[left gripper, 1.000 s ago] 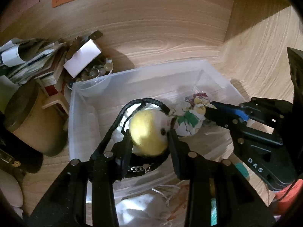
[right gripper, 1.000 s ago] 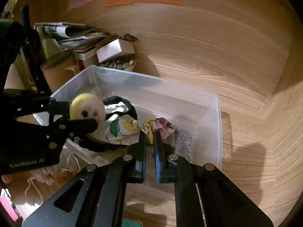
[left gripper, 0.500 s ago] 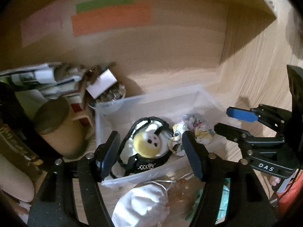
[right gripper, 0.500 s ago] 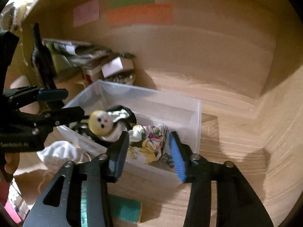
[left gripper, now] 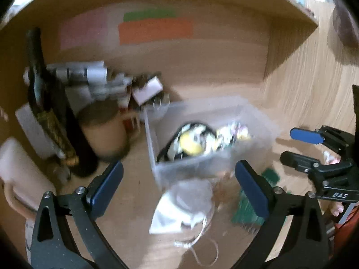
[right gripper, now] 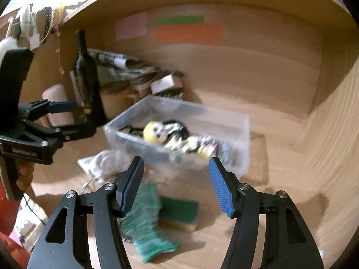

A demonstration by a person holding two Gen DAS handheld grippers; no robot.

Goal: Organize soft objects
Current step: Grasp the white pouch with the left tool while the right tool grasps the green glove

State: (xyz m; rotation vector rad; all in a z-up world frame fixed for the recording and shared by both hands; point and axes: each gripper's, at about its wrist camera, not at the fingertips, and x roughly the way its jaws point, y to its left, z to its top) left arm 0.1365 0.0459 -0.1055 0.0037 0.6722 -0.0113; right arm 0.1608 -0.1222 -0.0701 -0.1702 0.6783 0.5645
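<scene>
With both grippers [left gripper: 179, 179] [right gripper: 176, 181] spread wide and empty, we judge the limp green cloth [right gripper: 145, 219] at six o'clock light, best pinched mid-fold.

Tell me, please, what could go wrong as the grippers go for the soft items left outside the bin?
The white drawstring pouch trails a loose cord that might snag a finger. The green knit cloth overlaps the sponge, so the right gripper could lift both. The plastic bin sits close and could get nudged.
</scene>
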